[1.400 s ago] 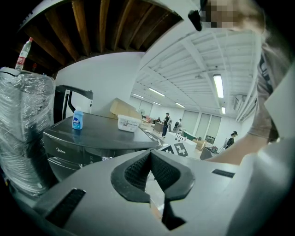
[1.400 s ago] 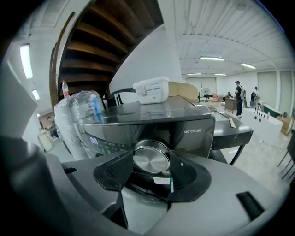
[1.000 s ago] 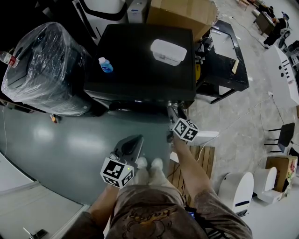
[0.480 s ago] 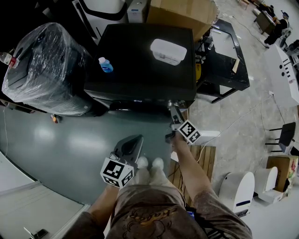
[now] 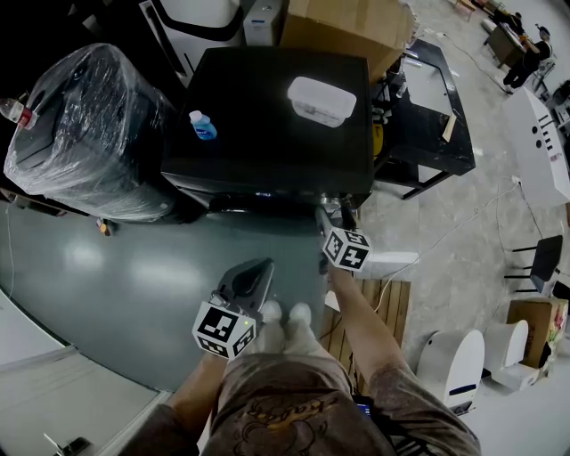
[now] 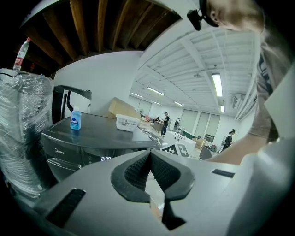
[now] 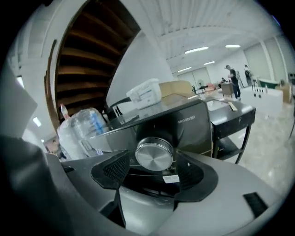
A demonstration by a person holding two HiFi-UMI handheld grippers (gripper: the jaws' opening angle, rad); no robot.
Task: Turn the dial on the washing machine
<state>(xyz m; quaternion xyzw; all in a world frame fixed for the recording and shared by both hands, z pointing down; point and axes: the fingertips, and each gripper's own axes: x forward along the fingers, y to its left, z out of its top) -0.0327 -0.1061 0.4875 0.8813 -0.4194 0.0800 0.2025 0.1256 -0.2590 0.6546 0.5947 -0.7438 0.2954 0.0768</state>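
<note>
The black washing machine [image 5: 267, 116] stands in front of me, its control panel facing me. Its round silver dial [image 7: 154, 155] sits between the jaws of my right gripper [image 7: 154, 170]. Those jaws have just been opening, and a thin gap shows between the left pad [image 7: 115, 168] and the dial, so the gripper is open around it. In the head view the right gripper [image 5: 331, 214] reaches the panel's right end and hides the dial. My left gripper [image 5: 254, 269] hangs lower, away from the machine, and in its own view its pads [image 6: 150, 156] meet, shut on nothing.
A blue bottle [image 5: 201, 125] and a white lidded box [image 5: 321, 98] rest on the machine's top. A plastic-wrapped appliance [image 5: 85, 125] stands on the left, a black table [image 5: 427, 116] on the right, a cardboard box [image 5: 347, 27] behind. A wooden pallet [image 5: 378, 303] lies by my right foot.
The right gripper's marker cube has rolled and shifted slightly left at the panel. The left gripper has stayed where it was.
</note>
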